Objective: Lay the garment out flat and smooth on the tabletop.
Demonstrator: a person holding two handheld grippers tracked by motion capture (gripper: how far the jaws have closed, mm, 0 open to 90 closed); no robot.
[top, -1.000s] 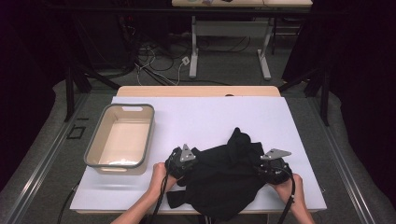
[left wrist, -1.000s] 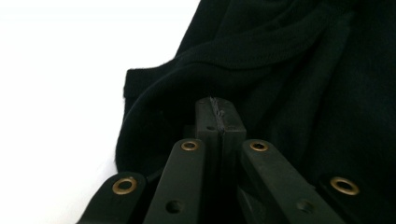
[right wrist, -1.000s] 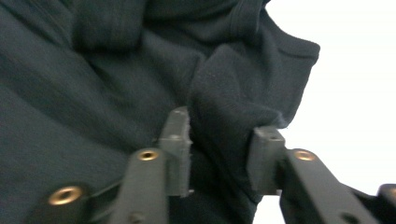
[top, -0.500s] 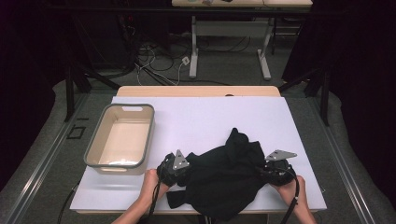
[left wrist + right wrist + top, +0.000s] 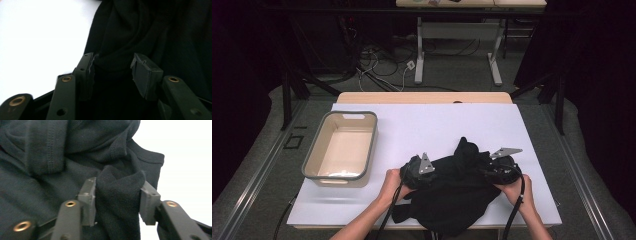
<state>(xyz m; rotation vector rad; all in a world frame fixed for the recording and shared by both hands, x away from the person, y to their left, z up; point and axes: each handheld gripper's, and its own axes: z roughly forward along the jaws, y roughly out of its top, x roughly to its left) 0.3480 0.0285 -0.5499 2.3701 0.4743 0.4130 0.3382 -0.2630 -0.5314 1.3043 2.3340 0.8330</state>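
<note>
A black garment (image 5: 452,197) lies bunched on the white table top (image 5: 422,125), its lower edge hanging over the near side. My left gripper (image 5: 433,175) is at its left side. In the left gripper view the gripper (image 5: 112,65) has just been opening its jaws, and a fold of the garment (image 5: 112,60) sits loose between them. My right gripper (image 5: 485,172) is at the garment's right side. Its jaws (image 5: 117,192) have also just been opening, but a thick fold (image 5: 120,195) still fills the gap and touches both pads.
A beige tray with a grey rim (image 5: 312,165) stands empty on the left of the table. Bare white surface stretches behind the garment. Desk legs and cables (image 5: 377,65) lie on the floor beyond the far edge.
The left gripper drew slightly left, then came back right into the garment, and its jaws parted. The right gripper shifted a little up and inward. The garment stays bunched between them.
</note>
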